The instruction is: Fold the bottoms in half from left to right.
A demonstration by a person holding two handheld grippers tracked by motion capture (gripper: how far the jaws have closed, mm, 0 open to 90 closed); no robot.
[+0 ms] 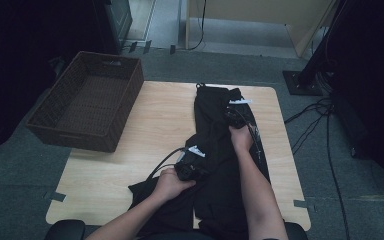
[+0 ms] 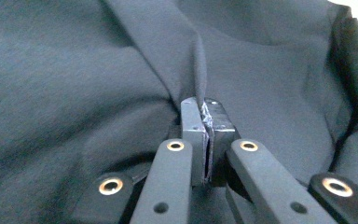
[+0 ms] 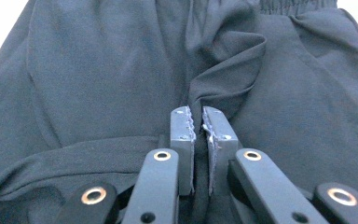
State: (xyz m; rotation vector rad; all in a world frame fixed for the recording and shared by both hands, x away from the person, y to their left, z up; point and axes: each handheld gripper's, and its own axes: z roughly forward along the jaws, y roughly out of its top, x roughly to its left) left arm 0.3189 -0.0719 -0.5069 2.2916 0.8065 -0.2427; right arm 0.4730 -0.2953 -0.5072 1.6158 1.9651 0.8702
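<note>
Right now a pair of black trousers [image 1: 215, 135] lies lengthwise on the right half of the wooden bench [image 1: 150, 125], its near end hanging over the person's edge. Nearer the person, the left gripper [image 2: 204, 122] pinches a raised fold of the dark cloth, jaws pressed together on it. Farther up the garment, toward its elastic waistband [image 3: 289, 6], the right gripper [image 3: 197, 122] likewise clamps a ridge of fabric. A brown wicker basket [image 1: 130, 80] sits at the bench's far-left corner, well apart from the trousers
</note>
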